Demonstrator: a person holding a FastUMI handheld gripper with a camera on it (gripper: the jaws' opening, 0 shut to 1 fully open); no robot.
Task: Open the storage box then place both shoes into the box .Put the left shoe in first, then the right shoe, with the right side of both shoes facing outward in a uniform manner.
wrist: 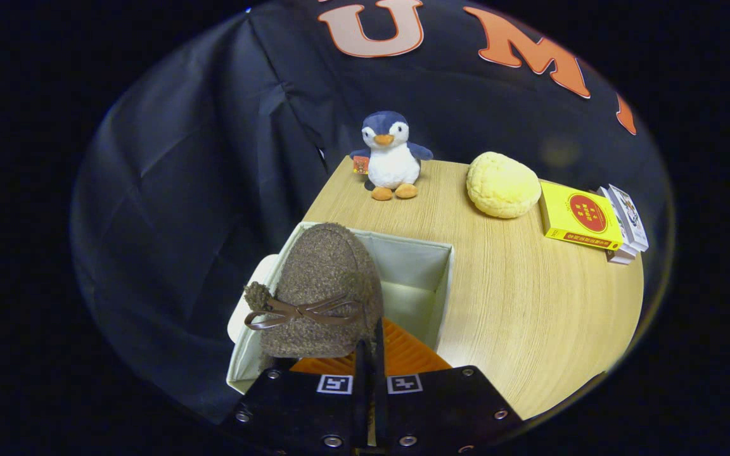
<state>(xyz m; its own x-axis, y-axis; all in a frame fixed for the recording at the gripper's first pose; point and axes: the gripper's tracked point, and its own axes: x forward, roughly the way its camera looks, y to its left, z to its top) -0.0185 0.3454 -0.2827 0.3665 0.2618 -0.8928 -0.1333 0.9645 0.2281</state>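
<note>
Your gripper (370, 354) has its fingers pressed close together, pinching the rear edge of a brown fuzzy shoe (324, 291); only a thin sliver of the collar sits between them. The shoe hangs off the fingertips with its toe pointing away from you and its top side facing the camera. A brown bow (305, 311) crosses the upper, just ahead of the fingers.

The shoe is held over the open storage box (431, 288), a white fabric box near the table's left edge. The shoe covers the box's left part; whether the sole touches anything inside, you cannot tell. The far and right inner walls of the box are bare and pale. A pale flap (248, 304), likely the lid, sticks out from the box's left side, beside the shoe.

The wooden table (530, 316) carries the rest, all beyond the box and well apart from it:
- plush penguin (391, 155), upright at the far edge, facing you, small tag at its side
- round yellow bun-like item (503, 185), to the penguin's right
- yellow box with a red circle (579, 216), lying flat, just right of the bun
- small white boxes (625, 225) stacked, touching the yellow box's right side
</note>
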